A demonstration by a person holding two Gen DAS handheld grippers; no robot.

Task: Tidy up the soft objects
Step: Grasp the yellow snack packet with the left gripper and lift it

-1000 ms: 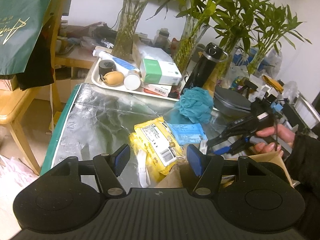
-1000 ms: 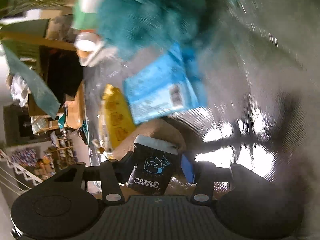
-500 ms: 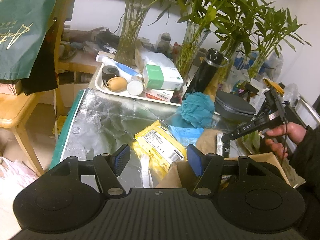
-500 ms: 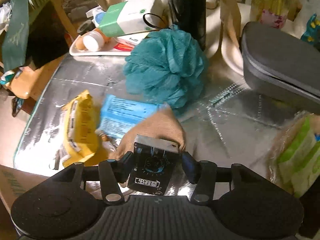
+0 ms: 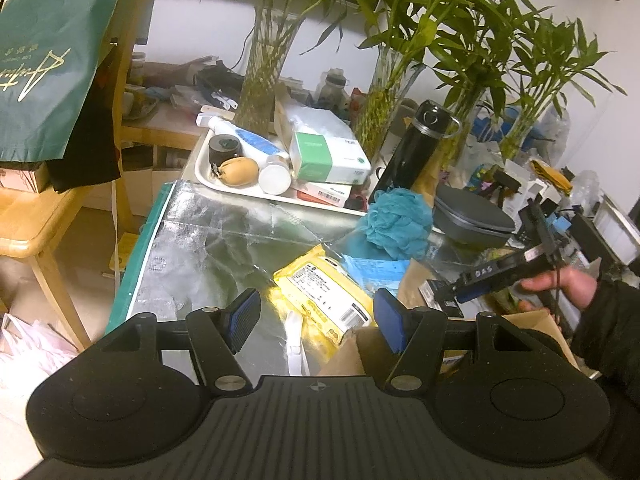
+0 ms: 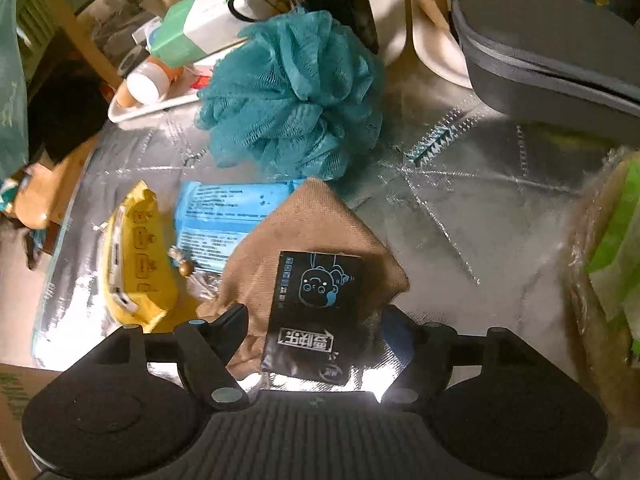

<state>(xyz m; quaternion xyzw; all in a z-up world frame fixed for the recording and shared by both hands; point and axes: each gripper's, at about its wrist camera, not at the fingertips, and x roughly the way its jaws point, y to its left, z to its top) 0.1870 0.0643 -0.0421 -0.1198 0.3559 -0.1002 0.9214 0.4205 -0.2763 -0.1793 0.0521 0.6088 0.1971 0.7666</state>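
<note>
The right gripper (image 6: 316, 320) hangs over the black packet (image 6: 316, 312), which lies on the tan cloth (image 6: 320, 224) between its jaws; they look released, though glare hides contact. The left gripper (image 5: 316, 316) waits, spread and empty. Next judgement: re-grip or retreat.

Left wrist: we look from near table edge, high, facing 12 o'clock across foil mat (image 5: 208, 248) toward plants. Right wrist: we sit low and close, tilted down. We share teal loofah (image 5: 396, 220) (image 6: 296, 96), yellow pack (image 5: 328, 296) (image 6: 136, 256), blue pack (image 5: 376, 270) (image 6: 224, 216).
</note>
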